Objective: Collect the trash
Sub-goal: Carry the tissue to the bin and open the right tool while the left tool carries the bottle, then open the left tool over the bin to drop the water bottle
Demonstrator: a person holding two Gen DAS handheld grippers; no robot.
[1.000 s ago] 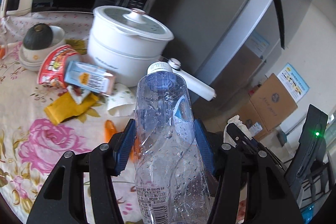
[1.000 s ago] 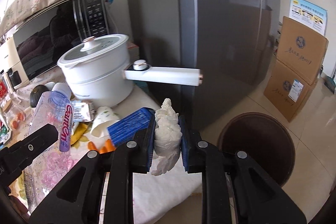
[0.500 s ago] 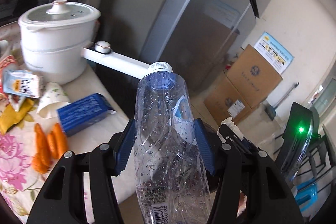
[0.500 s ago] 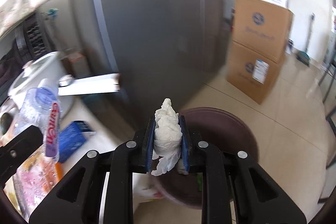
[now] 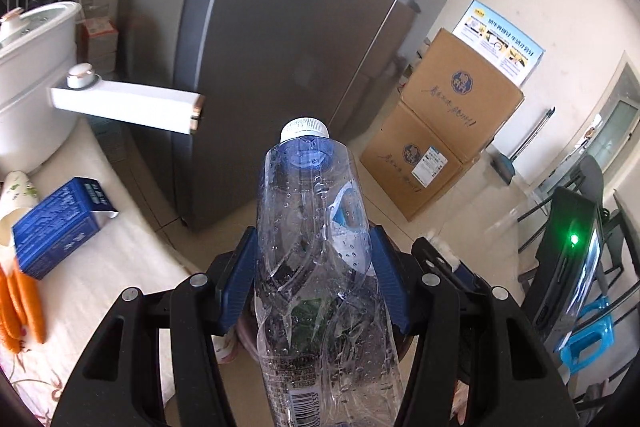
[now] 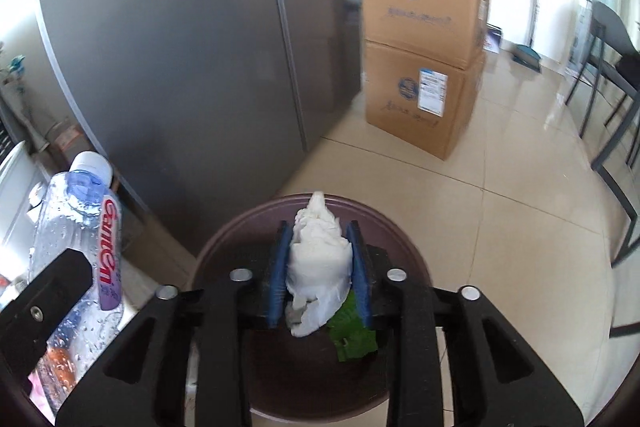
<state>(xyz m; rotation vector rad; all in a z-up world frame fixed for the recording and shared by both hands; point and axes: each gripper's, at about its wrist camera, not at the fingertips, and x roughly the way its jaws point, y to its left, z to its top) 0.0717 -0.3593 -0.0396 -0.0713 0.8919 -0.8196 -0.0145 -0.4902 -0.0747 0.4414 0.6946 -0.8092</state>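
Observation:
In the left wrist view my left gripper [image 5: 312, 251] is shut on a clear, crumpled plastic bottle [image 5: 312, 219] with a white cap, which points away from me. The same bottle [image 6: 76, 227] shows at the left of the right wrist view. There my right gripper [image 6: 318, 227] hangs over a round brown trash bin [image 6: 224, 239] on the floor. A crumpled white tissue [image 6: 316, 251] sits between its blue pads, which still touch it while the jaws are opening. A green scrap [image 6: 352, 339] lies in the bin.
A grey fridge [image 5: 280, 27] stands just behind the bin, with stacked cardboard boxes [image 5: 440, 131] beside it. On the cloth-covered table at the left are a white pot [image 5: 32, 87], a blue carton [image 5: 60, 227] and carrots [image 5: 20, 303]. Chairs [image 6: 608, 67] stand at the right.
Both grippers swung from the table to the floor side. The right gripper now hangs over the bin, its pads wider apart around the swollen tissue. The bottle is still gripped.

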